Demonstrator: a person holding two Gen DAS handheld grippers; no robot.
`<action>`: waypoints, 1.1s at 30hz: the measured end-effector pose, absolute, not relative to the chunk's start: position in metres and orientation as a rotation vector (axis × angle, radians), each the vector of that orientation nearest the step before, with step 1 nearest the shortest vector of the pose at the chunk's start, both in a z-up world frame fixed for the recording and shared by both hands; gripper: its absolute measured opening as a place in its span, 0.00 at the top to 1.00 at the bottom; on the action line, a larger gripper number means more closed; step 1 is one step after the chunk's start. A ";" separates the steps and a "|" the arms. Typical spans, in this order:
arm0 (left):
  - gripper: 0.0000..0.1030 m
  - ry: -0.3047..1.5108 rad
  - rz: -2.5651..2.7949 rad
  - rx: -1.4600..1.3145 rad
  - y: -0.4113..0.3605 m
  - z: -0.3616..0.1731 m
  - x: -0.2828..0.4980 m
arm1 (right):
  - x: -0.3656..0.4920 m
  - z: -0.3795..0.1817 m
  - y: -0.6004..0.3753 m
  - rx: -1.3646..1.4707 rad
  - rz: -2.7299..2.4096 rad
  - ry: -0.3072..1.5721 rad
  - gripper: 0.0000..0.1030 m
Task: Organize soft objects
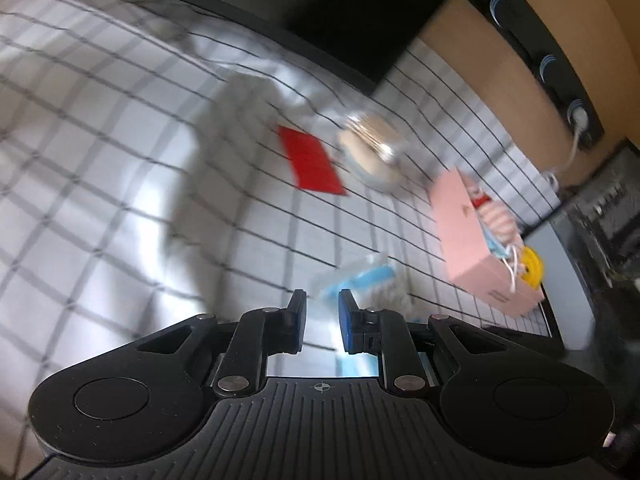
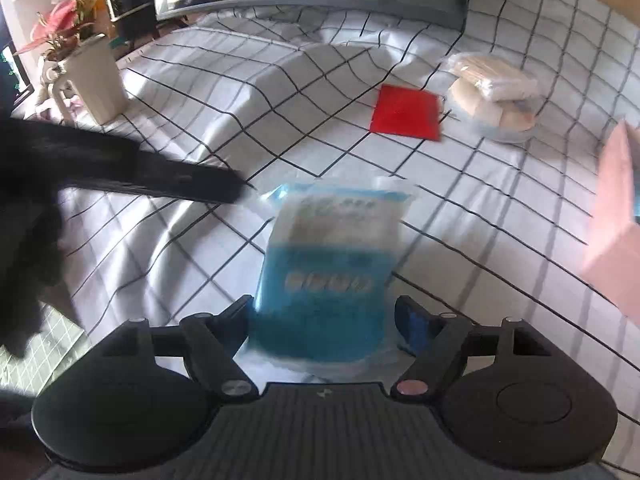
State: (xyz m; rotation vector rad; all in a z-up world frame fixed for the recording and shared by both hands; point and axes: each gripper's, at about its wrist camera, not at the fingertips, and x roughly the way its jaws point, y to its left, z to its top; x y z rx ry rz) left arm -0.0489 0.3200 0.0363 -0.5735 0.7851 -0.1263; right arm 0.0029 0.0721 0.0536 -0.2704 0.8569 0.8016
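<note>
A white cloth (image 2: 280,92) with a black grid covers the table and fills both views, rumpled into folds at the middle; in the left wrist view most of it is smeared by motion blur and a grey shadow runs across it.

A pink box (image 1: 476,236) stands open on the cloth at the right of the left wrist view, with soft items inside: something red, something pinkish, a blue piece, white cords and a yellow round thing at its near end. What each is cannot be told. In the right wrist view only a blurred pink corner shows, cut off by the edge.

The blue pack (image 2: 328,264), a blue and white plastic bag, lies on the cloth between the spread jaws of the right gripper (image 2: 330,322). The left finger looks to be against the pack's edge; the right finger stands clear of it. The print on the pack is too blurred to read.

The left gripper (image 1: 322,316) has its jaws pressed nearly together, holding nothing, with the pack just beyond its tips.

A clear bag (image 2: 496,96) of beige items sits far right, its contents unclear. A red card (image 2: 406,114) lies flat beside it. A white pot (image 2: 96,80) with a pink plant stands at the far left edge.
</note>
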 end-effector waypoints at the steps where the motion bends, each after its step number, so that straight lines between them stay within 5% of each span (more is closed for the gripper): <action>1: 0.81 0.797 -0.146 -0.566 0.314 0.036 -0.041 | 0.000 0.061 0.065 -0.265 0.794 0.830 0.25; 9: 0.82 0.845 -0.078 -0.497 0.300 0.037 -0.020 | 0.073 0.113 0.081 -0.147 0.733 0.712 0.14; 21: 0.82 0.868 0.069 -0.428 0.313 0.051 -0.040 | 0.188 0.050 0.192 -0.258 0.607 0.946 0.16; 29: 0.82 0.882 0.099 -0.426 0.310 0.050 -0.046 | 0.157 0.060 0.161 -0.322 0.693 0.901 0.80; 30: 0.82 0.883 0.093 -0.424 0.307 0.050 -0.045 | 0.148 0.059 0.152 -0.339 0.690 0.916 0.98; 33: 0.82 0.884 0.067 -0.429 0.297 0.050 -0.041 | 0.122 0.054 0.121 -0.376 0.680 0.894 0.98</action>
